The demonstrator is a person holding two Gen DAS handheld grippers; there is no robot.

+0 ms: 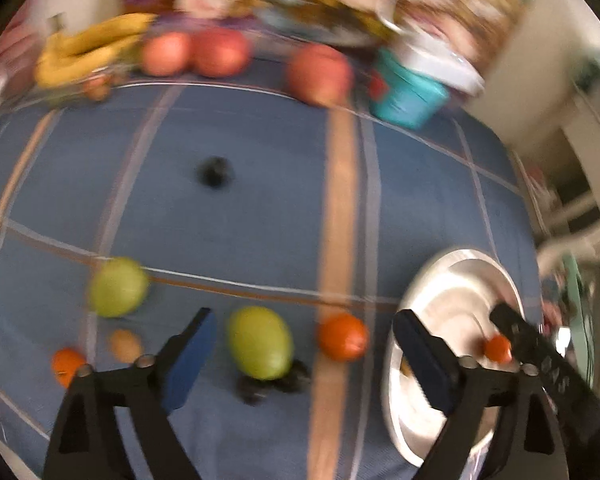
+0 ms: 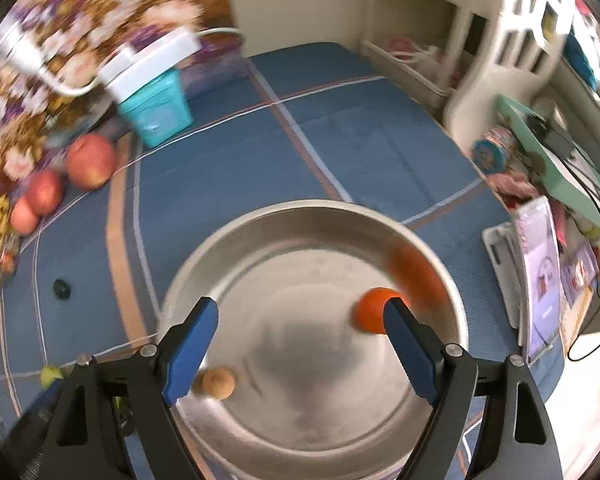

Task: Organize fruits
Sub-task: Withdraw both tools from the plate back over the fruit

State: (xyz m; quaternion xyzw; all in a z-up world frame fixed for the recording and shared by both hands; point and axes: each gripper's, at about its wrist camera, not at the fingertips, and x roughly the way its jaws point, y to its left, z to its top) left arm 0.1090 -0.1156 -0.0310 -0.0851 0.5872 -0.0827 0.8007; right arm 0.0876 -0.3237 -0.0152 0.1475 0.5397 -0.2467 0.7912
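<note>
Left tongs: I see my left gripper (image 1: pixel 304 360) released, its blue pads spread wide and nothing pressed between them — a green fruit (image 1: pixel 260 346) lies on the cloth in the gap, touching neither pad as far as the blur lets me tell.

Right tongs: my right gripper (image 2: pixel 300 344) is released too, pointing down into the steel bowl (image 2: pixel 260 220); nothing is clamped.

In the bowl: an orange (image 2: pixel 370 310) sits just beside the right pad, its reflection smeared on the bowl wall behind it; a small brown fruit (image 2: pixel 219 383) lies on the bowl floor near the left pad.

Beside the left tongs: a second orange (image 1: pixel 343 337) rests on the tan stripe between the green fruit and the bowl rim (image 1: pixel 452 258). A dark cluster (image 1: pixel 274 382) lies under the green fruit's near edge — I cannot tell what it is.

Further left: another green fruit (image 1: pixel 118 286), a small brown fruit (image 1: pixel 126 345) and a third orange (image 1: pixel 67 365) lie apart on the blue checked cloth (image 1: pixel 240 220).

Mid cloth: a small dark object (image 1: pixel 215 172), alone.

Far edge: bananas (image 1: pixel 92 46), three red apples (image 1: pixel 220 51) and a teal box (image 1: pixel 408 98) with a white lid, against a flowered fabric.

Right of the bowl: a cluttered shelf and a pale chair, blurred.
</note>
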